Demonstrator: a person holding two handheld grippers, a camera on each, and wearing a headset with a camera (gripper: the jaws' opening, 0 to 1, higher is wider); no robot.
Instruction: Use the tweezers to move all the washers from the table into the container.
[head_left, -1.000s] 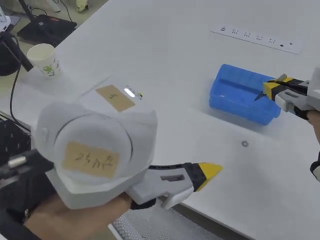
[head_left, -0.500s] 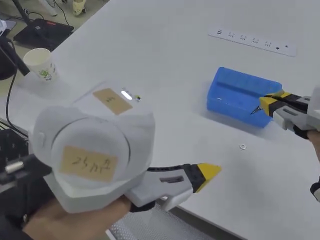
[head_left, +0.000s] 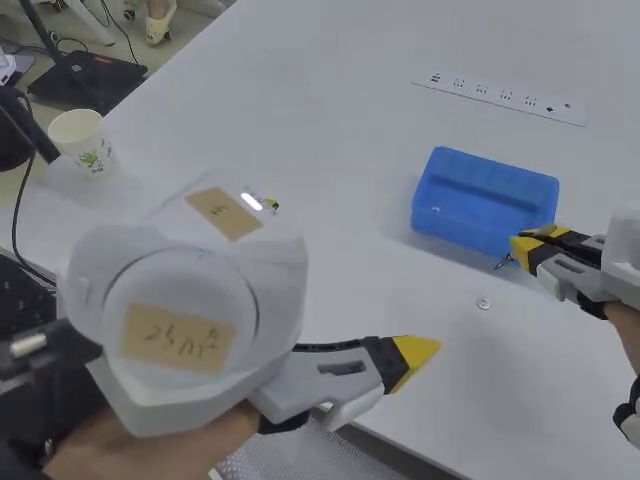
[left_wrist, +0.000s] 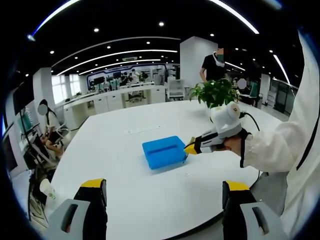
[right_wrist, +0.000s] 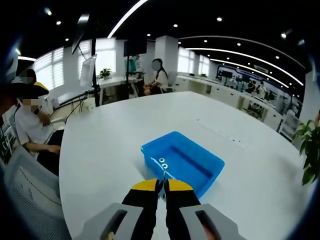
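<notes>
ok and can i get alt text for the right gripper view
The right gripper, its yellow-tipped jaws shut on thin metal tweezers, points at an open blue plastic container on a white table. A few small metal washers lie in the container's near corner, and people sit in the office behind.

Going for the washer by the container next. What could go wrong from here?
The washer lies flat on the smooth table; the tweezers in the right claw may flick it away rather than grip it. The right claw is close to the blue container, so a careless swing could nudge it and its washers.
</notes>
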